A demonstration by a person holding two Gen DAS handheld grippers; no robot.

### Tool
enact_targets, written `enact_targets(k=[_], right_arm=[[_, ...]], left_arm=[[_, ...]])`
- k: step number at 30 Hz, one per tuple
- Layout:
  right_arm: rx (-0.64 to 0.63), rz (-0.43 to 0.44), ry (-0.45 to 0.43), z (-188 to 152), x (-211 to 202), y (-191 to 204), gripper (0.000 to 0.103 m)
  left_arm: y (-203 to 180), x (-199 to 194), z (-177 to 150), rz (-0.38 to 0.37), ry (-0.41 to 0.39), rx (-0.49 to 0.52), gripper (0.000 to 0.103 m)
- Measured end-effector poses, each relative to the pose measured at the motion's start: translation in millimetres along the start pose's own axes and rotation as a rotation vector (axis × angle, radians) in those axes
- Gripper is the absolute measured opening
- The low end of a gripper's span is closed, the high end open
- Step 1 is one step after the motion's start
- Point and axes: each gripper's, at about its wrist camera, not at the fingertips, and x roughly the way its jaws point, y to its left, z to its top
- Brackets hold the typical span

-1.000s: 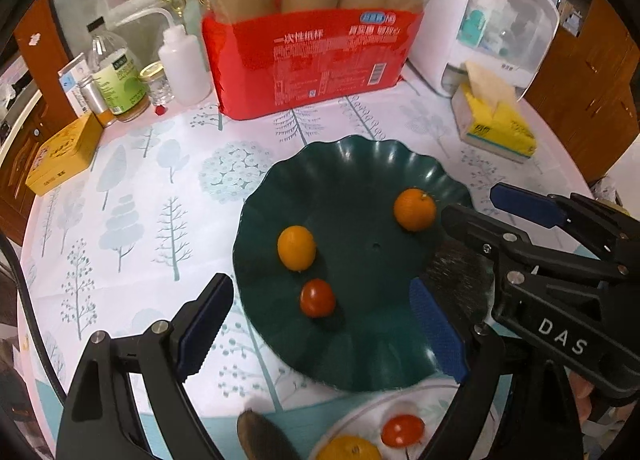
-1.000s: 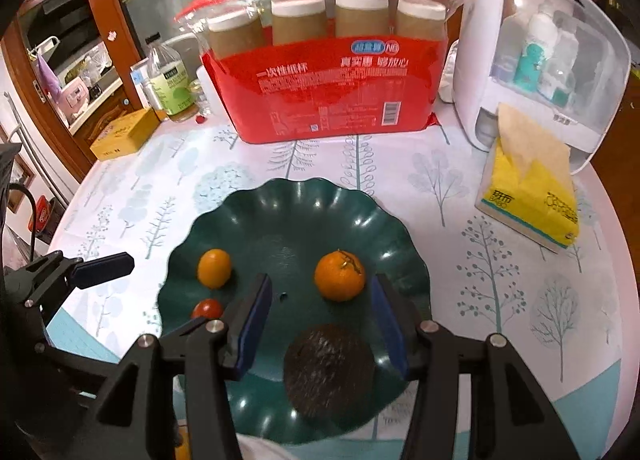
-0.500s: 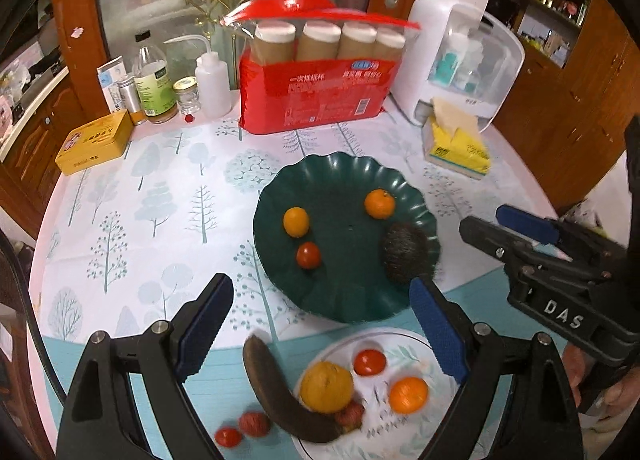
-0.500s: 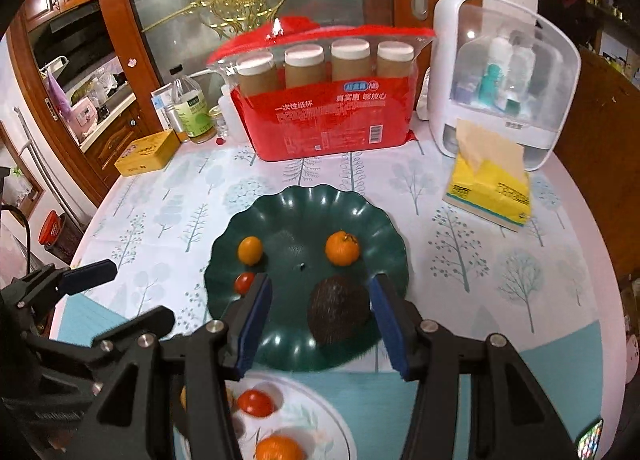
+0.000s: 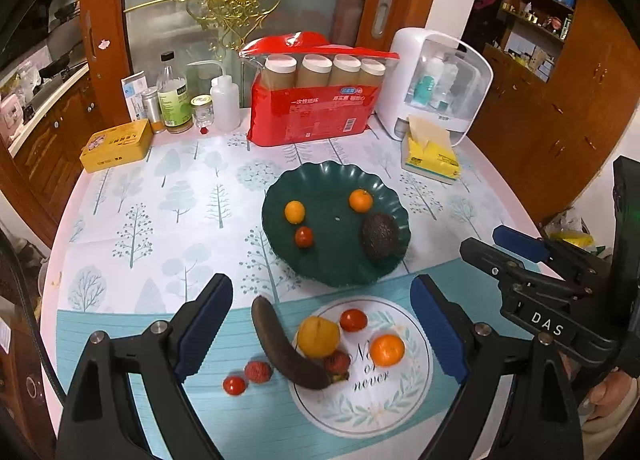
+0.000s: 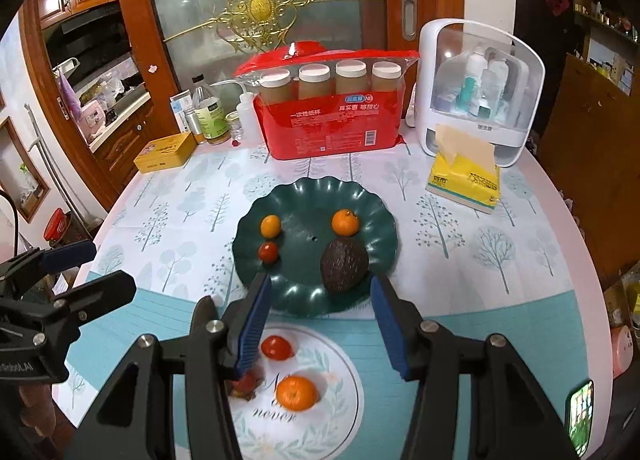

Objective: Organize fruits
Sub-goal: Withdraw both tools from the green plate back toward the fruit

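1. Round table under a white cloth printed with pale trees [image 5: 132,219], with a teal band along its near edge.
2. Red plastic pack of paper cups [image 5: 314,107] stands upright at the far side; a white lidded organiser box [image 5: 438,85] is to its right and a yellow tissue pack [image 5: 430,155] lies just in front of the box.
3. Dark green scalloped plastic plate [image 5: 336,264] sits mid-table. On it: a dark brown avocado [image 5: 379,235] at the right, a small orange mandarin [image 5: 361,200] just behind the avocado, a yellow-orange kumquat [image 5: 295,211] at the left, and a red cherry tomato [image 5: 304,237] just in front of the kumquat.
4. White round plate with leaf wreath print [image 5: 400,400] lies on the teal band, near the green plate but apart from it. On it: a yellow round fruit [image 5: 318,336], an orange mandarin [image 5: 387,350], a red tomato [image 5: 353,320] and a red lychee [image 5: 337,360].
5. Blackened banana [image 5: 286,346] lies half over the white plate's left rim, touching the yellow fruit.
6. A second red lychee [image 5: 258,371] and a small red tomato [image 5: 234,384] lie on the cloth just left of the white plate.
7. Left gripper [image 5: 322,330]: blue-padded jaws wide apart, empty, hovering above the white plate.
8. Right gripper [image 6: 320,318]: jaws apart, empty, above the gap between the two plates, with the avocado just beyond its tips.
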Motion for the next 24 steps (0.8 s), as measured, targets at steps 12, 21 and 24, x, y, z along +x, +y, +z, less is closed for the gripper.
enact_targets(k=[12, 21, 24], right_arm=[[0.010, -0.013, -0.021, -32, -36, 16, 0.052], [0.036, -0.040, 0.018, -65, -31, 34, 0.052], [0.038, -0.053, 0.054, -80, -20, 42, 0.052]], left_arm=[[19, -27, -40, 0.012, 0.009, 0.006, 0.090], [56, -20, -80, 0.116, 0.044, 0.032, 0.090], [75, -10, -97, 0.130, 0.086, 0.012, 0.090]])
